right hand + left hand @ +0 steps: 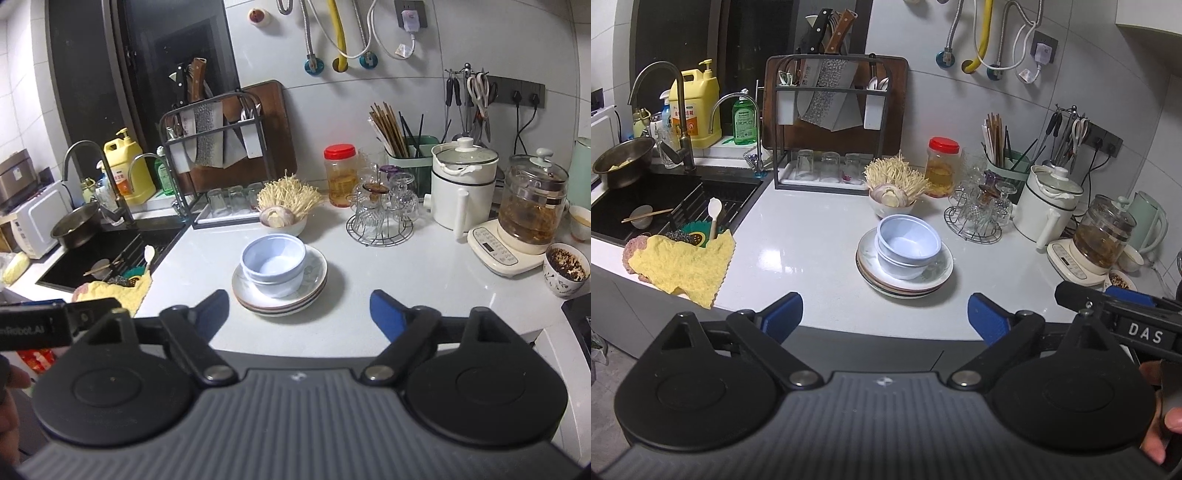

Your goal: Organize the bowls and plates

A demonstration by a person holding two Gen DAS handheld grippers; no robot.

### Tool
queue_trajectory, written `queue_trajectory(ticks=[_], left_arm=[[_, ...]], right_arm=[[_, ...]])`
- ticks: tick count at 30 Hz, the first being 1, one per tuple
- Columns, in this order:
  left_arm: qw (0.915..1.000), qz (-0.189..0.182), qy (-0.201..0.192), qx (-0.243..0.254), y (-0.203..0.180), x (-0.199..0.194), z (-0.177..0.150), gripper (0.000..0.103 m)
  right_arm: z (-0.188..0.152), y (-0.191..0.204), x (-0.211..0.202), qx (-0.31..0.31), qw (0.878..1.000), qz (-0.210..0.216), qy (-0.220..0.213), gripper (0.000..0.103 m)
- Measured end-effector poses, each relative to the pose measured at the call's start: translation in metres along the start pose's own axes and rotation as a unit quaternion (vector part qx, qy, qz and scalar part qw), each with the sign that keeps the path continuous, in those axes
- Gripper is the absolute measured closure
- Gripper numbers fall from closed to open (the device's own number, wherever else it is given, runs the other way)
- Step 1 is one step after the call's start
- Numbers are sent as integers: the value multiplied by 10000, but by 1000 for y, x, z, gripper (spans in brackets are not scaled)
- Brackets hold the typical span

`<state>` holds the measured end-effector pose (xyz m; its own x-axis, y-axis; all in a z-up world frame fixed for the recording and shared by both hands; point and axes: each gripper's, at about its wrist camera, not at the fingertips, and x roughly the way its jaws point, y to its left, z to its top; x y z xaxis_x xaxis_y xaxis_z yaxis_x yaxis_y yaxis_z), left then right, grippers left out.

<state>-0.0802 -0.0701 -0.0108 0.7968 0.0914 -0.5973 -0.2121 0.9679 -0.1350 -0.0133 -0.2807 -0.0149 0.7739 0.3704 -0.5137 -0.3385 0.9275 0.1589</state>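
Note:
Two pale blue bowls sit nested on a stack of several plates in the middle of the white counter. The right wrist view shows the same bowls and plates. My left gripper hangs over the counter's front edge, short of the stack, open with nothing between its blue pads. My right gripper is also open and empty, just in front of the plates. The right gripper's body shows at the right edge of the left wrist view, with a hand behind it.
A black sink with a bowl and chopsticks lies at left, a yellow cloth on its rim. Behind the stack stand a bowl of enoki mushrooms, a red-lidded jar, a glass rack, a white pot and a kettle.

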Motion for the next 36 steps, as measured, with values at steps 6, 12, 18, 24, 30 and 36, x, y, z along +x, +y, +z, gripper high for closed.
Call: queue_trajectory(ticks=[6, 12, 18, 24, 30, 36], left_arm=[[10000, 9, 19, -47, 5, 4, 2, 4], [9999, -4, 115, 1, 7, 7, 0, 4], [9999, 21, 141, 97, 5, 7, 0, 4], [9998, -4, 158, 126, 6, 6, -2, 3], [9998, -52, 66, 174, 9, 1, -3, 3], [9996, -128, 100, 242, 9, 0, -6, 3]], right_arm=[[0, 2, 2, -16, 10000, -70, -22, 0], [-3, 0, 3, 143, 9999, -42, 41, 0], [-5, 2, 2, 153, 9999, -19, 76, 0], [-6, 4, -1, 122, 9999, -5, 62, 0], [-5, 6, -4, 136, 9999, -84, -65, 0], [-9, 7, -8, 198, 9997, -132, -70, 0]])
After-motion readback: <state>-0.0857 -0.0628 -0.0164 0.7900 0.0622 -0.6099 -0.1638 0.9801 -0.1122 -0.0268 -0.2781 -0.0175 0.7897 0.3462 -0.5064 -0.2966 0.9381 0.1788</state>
